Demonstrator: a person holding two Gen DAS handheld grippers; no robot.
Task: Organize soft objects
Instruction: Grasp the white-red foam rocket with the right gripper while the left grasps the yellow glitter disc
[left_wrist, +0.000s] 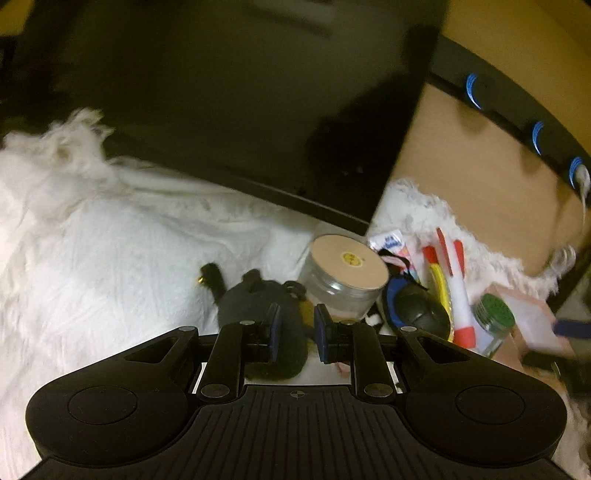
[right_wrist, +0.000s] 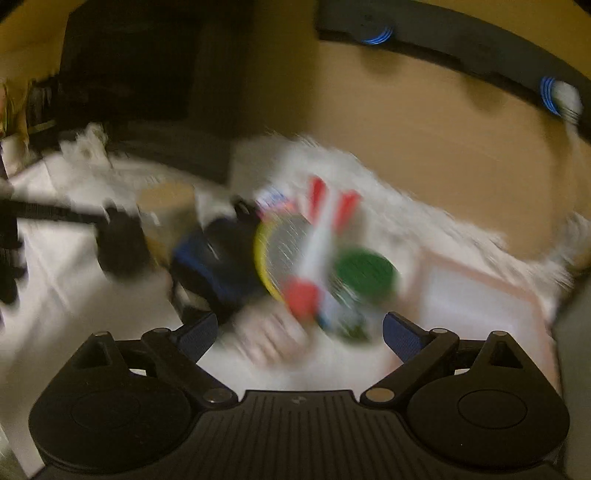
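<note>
Left fingers (left_wrist: 297, 325) pinch a dark plush toy (left_wrist: 258, 314); right fingers (right_wrist: 299, 332) spread wide, grasping nothing.

The right wrist view is smeared all over: the green round lid (right_wrist: 364, 271), the red and white tube shape (right_wrist: 314, 254) and the black and blue rounded lump (right_wrist: 218, 258) are just streaks. In the left wrist view, the dark fuzzy plush toy (left_wrist: 258, 314) sits half behind the gripper's blue-padded fingers (left_wrist: 274, 332), and the white shaggy rug (left_wrist: 92, 240) runs off the left edge.
</note>
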